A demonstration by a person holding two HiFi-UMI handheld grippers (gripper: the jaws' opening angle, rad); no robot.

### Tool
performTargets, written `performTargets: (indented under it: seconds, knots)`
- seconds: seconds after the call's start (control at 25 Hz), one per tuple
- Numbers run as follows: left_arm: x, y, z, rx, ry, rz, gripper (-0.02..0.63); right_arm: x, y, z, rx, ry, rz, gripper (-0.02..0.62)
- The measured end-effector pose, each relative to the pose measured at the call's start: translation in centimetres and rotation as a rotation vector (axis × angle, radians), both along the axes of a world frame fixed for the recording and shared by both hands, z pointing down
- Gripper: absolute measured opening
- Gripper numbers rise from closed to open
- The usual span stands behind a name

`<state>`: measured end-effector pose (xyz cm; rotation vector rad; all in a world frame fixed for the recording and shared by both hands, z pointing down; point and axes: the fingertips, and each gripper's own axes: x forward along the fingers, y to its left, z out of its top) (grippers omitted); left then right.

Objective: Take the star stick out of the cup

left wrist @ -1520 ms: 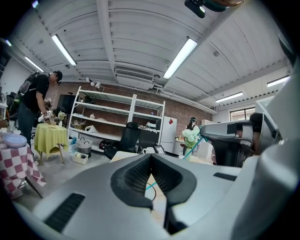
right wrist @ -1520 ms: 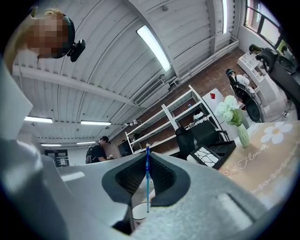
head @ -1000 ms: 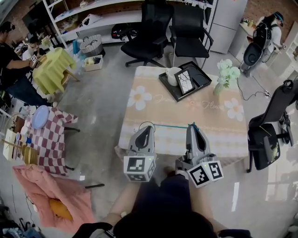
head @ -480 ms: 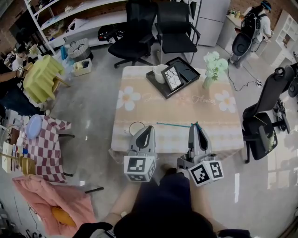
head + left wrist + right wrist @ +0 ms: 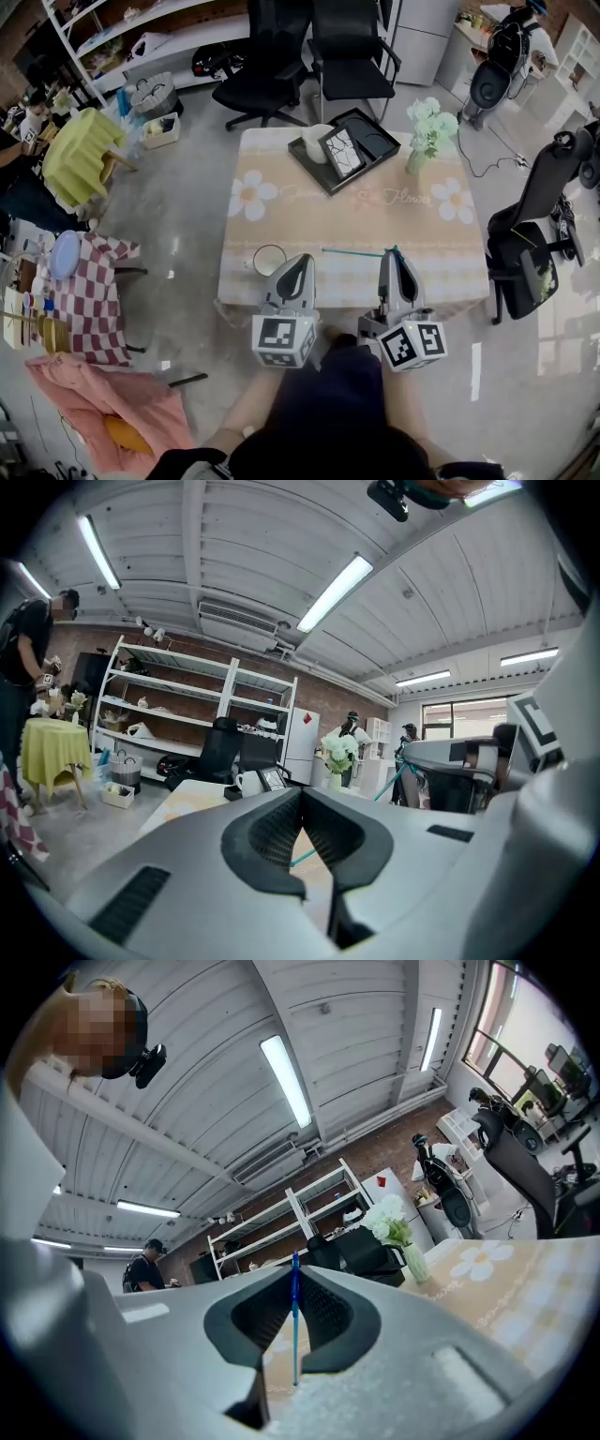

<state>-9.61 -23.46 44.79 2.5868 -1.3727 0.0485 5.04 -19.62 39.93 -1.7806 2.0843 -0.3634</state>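
My right tongs [image 5: 393, 253] pinch 1 star stick [image 5: 352, 252], right of 1 cup [image 5: 269, 260] | left tongs [image 5: 301, 259] closed, empty, near cup

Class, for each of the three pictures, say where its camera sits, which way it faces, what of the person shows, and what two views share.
Head view: on the person's head, facing steeply down at the table; left gripper, right gripper and legs show.
Left gripper view: on the left gripper, looking across the table along its shut, empty jaws toward the shelves.
Right gripper view: on the right gripper, looking along jaws shut on the star stick.
Shared: both gripper views show the vase of flowers.
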Motion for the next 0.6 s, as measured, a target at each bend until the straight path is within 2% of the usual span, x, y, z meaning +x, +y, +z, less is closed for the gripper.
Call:
performTargets:
  seconds: [0.28, 0.6]
  knots:
    - [0.4, 0.2, 0.5, -0.010, -0.016, 0.003, 0.009, 0.5, -0.7, 2.4, -0.066, 0.063, 0.014, 0.015]
    - [0.6, 0.2, 0.9, -0.014, -0.020, -0.003, 0.009, 0.3, -1.0, 3.2, -0.091, 0.129, -0.002, 0.014]
